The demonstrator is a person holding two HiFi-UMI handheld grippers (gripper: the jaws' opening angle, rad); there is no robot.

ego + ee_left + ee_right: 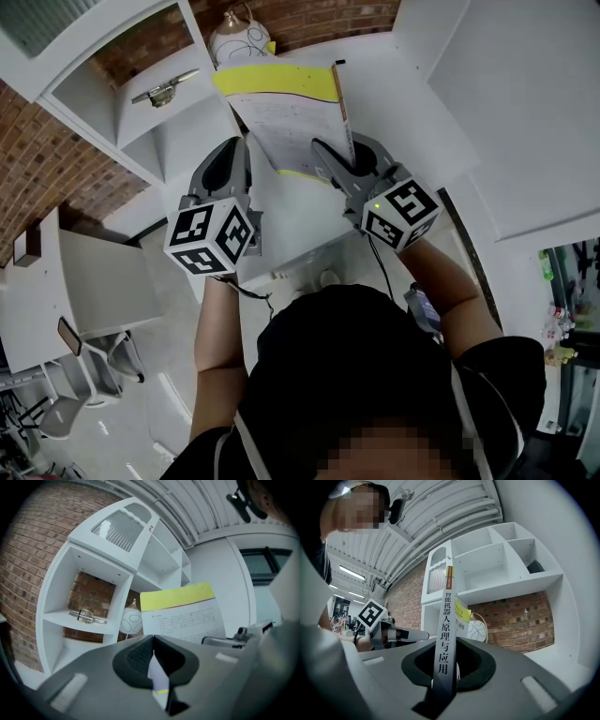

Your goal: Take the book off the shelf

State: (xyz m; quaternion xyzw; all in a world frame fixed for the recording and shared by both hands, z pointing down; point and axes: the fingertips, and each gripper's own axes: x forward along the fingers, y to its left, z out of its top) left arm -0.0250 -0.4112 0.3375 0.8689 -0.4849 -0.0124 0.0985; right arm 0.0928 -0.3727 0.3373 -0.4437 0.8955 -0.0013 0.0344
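Observation:
The book [286, 112] is held up open in front of the white shelf unit [122, 103], showing a white printed page with a yellow band on top. My right gripper [330, 150] is shut on its dark grey spine [446, 620], which stands upright between the jaws. My left gripper [242, 142] is shut on a thin white sheet with a yellow stripe [158, 679], a leaf or cover of the same book. In the left gripper view the open page [183, 613] fills the middle.
A round white patterned vase [239, 37] stands in the shelf behind the book. A metal-and-glass ornament [167, 91] lies in a compartment to the left. A dark object [536, 566] sits in an upper compartment. A white desk [94, 281] and a chair [94, 366] are at lower left.

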